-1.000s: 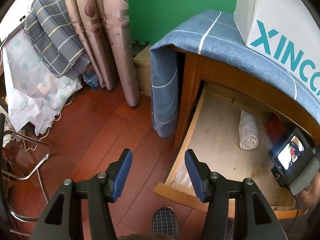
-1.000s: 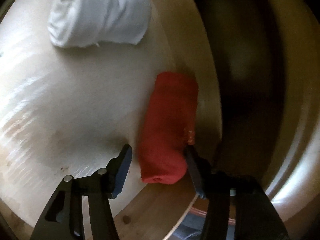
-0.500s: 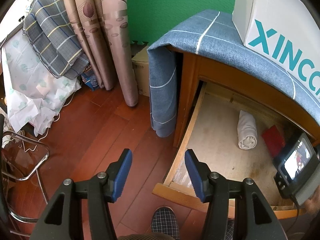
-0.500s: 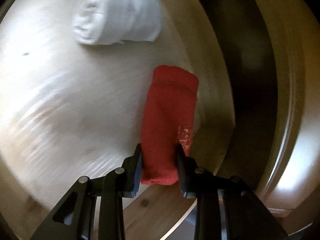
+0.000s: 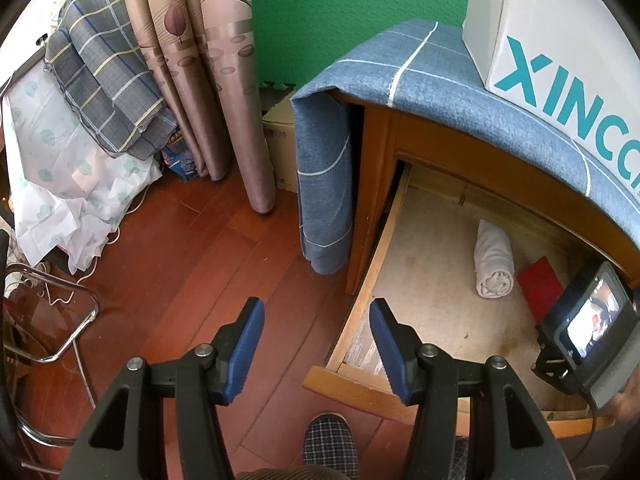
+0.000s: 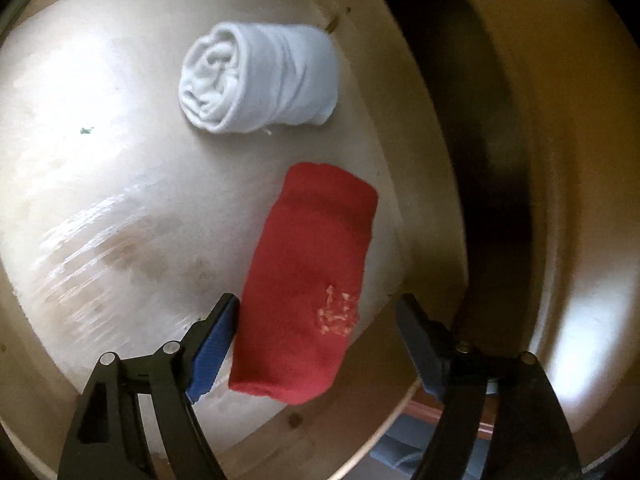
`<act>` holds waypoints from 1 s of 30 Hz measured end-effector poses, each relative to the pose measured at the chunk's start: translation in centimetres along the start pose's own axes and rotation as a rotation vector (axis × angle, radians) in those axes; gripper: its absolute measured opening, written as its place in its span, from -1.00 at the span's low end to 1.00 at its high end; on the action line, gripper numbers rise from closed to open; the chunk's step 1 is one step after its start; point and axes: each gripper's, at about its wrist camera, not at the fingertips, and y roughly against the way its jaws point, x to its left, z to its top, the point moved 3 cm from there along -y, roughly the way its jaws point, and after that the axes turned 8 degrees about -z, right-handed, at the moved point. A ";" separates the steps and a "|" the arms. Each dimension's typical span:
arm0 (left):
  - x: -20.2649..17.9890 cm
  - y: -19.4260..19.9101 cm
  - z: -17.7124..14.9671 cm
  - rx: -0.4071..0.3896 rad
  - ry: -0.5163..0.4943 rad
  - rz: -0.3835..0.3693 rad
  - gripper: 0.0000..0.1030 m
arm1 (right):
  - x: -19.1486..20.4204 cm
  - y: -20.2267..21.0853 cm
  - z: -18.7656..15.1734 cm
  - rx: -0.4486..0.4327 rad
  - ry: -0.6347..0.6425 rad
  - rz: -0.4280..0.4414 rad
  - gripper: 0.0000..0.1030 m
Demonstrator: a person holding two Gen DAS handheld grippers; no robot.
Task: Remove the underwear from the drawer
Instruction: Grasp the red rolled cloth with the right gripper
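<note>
1. Right now we are looking at the red underwear (image 6: 308,280), folded and lying flat on the pale floor of the open drawer (image 5: 360,280), close to its inner right side.
2. We are keeping the right gripper (image 6: 316,340) low over the near end of the red piece; its jaws have just been opening, and they are standing wide with the cloth between them, the left pad just beside the fabric's edge and the right pad apart from it.
3. We are seeing a rolled white cloth (image 6: 260,80) lying just beyond the red piece, apart from it.
4. We are holding the left gripper (image 5: 316,344) above the red-brown wood floor (image 5: 192,264) by the drawer's front corner, its blue pads standing about half apart with nothing between them.
5. We are also seeing a blue cloth (image 5: 432,84) draped over the cabinet top, with a white box (image 5: 560,32) sitting on it, and curtains (image 5: 208,60) hanging to the left.
</note>
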 end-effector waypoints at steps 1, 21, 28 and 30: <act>0.0 0.0 0.0 0.000 -0.002 0.001 0.09 | -0.2 -0.7 0.0 0.005 -0.005 0.014 0.46; 0.0 -0.1 -0.1 -0.004 -0.002 -0.003 0.09 | -1.8 -5.6 0.0 0.024 -0.051 0.182 -0.21; 0.1 0.1 -0.1 -0.009 0.003 -0.009 0.09 | -1.0 -3.8 -0.7 0.043 -0.028 0.178 -0.25; 0.2 0.1 0.0 -0.010 0.006 -0.013 0.09 | -1.6 -3.5 -0.2 0.040 -0.020 0.171 -0.25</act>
